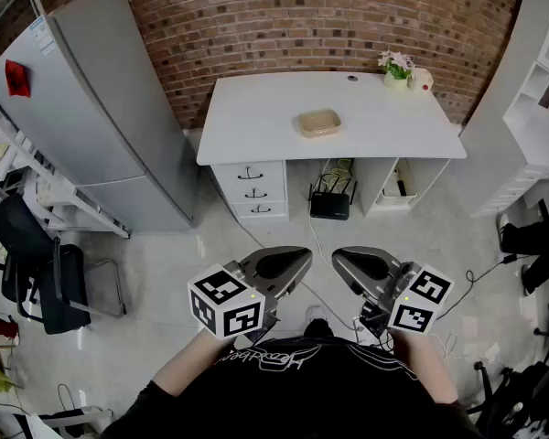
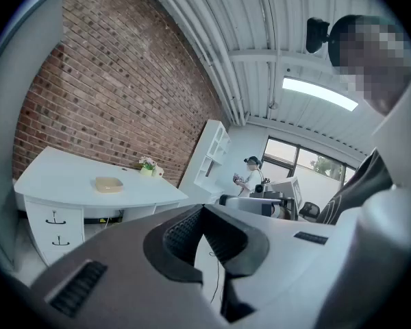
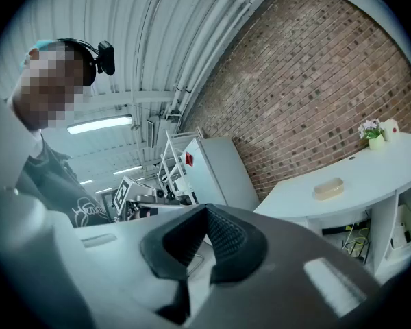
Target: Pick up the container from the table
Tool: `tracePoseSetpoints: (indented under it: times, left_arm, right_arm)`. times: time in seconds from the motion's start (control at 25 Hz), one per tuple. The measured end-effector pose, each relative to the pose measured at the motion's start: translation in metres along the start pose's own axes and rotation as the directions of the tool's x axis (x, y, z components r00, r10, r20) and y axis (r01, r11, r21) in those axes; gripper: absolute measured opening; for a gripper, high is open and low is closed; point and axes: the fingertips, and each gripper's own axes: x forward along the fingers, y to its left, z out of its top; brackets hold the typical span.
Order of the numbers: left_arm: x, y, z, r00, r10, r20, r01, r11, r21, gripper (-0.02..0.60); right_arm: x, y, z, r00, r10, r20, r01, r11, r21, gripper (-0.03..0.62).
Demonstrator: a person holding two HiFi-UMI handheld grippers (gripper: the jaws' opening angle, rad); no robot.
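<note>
While I stand well back from the table [image 1: 256, 122], my left claw [image 2: 203, 210] and right claw [image 3: 205, 210] hang before my chest, each pressed together on nothing. The container [image 1: 319, 123] lies mid-table, mouth up, its long axis running along the table's front edge, well apart from both claws.

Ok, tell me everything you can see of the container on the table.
The container is small, shallow and tan, a rounded rectangle with a raised rim, and looks like plastic. It sits flat near the middle of the white table, resting on the tabletop with nothing else touching it. Whether anything is inside is too small to tell.
</note>
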Motion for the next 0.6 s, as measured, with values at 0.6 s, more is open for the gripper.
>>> tracePoseSetpoints:
  times: [0.6]
  left_arm:
    - [0.02,0.026,0.001,0.999,0.034,-0.01,-0.034,0.998,-0.045,0.003]
  right_arm:
    - [0.012,-0.039,0.002,1.0,0.01,0.004,-0.01,0.997,0.072,0.003]
